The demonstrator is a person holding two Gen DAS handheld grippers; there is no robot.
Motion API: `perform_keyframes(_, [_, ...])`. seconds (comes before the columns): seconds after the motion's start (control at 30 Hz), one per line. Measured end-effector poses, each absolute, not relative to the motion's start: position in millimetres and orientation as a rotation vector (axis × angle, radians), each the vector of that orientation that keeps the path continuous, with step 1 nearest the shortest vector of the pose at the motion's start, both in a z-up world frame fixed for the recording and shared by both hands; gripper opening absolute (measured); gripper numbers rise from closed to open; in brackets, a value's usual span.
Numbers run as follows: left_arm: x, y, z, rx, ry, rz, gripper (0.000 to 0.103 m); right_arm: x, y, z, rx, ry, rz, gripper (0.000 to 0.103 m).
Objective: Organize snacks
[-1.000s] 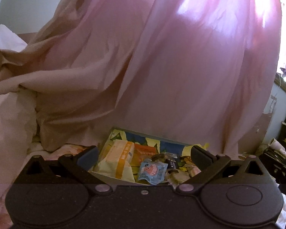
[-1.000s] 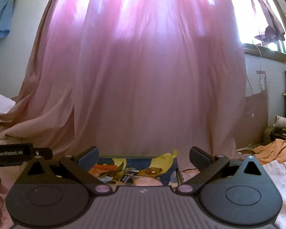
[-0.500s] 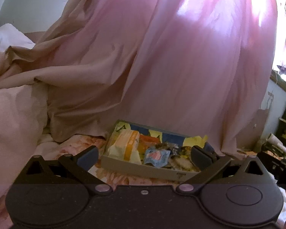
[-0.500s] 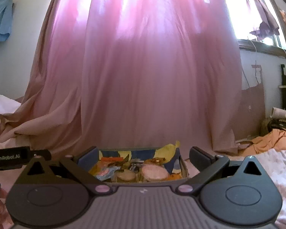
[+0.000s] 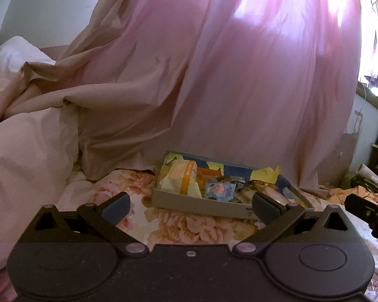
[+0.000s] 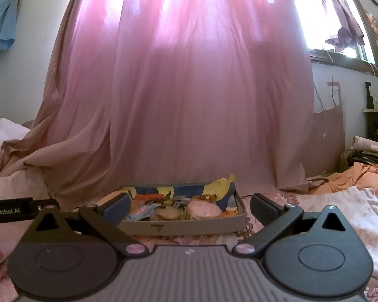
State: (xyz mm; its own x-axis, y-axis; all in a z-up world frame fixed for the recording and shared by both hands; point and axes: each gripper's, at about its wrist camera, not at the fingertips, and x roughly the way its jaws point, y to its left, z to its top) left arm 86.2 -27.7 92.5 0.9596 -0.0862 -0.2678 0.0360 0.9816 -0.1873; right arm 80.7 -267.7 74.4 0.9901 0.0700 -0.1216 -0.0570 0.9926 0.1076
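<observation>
A shallow grey box (image 5: 196, 205) (image 6: 184, 226) with a blue and yellow lining sits on the floral bedspread, filled with several snack packets. A yellow and orange packet (image 5: 181, 181) lies at its left end, a small blue packet (image 5: 219, 190) in the middle, and a round pink snack (image 6: 205, 209) toward the right. My left gripper (image 5: 190, 207) is open and empty, held back in front of the box. My right gripper (image 6: 190, 207) is also open and empty, a short way before the box's front wall.
A pink curtain (image 6: 189, 88) hangs right behind the box. White bedding (image 5: 25, 151) piles up at the left; orange cloth (image 6: 360, 176) and clutter lie at the right. The floral bedspread (image 5: 189, 226) spreads between grippers and box.
Both grippers have pulled back and away from the box, which now lies farther ahead and fully visible. Both stay open with nothing held.
</observation>
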Motion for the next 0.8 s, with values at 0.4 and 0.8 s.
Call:
perform_keyframes(0.4, [66.1, -22.7, 78.7, -0.15, 0.292, -0.052, 0.102, 63.6, -261.1, 64.6, 0.104, 0.14, 0.057, 0.103])
perform_keyframes(0.8, [53.1, -17.6, 63.0, -0.085, 0.337, -0.056, 0.102, 50.6, -249.4, 50.1, 0.094, 0.179, 0.057, 0.103])
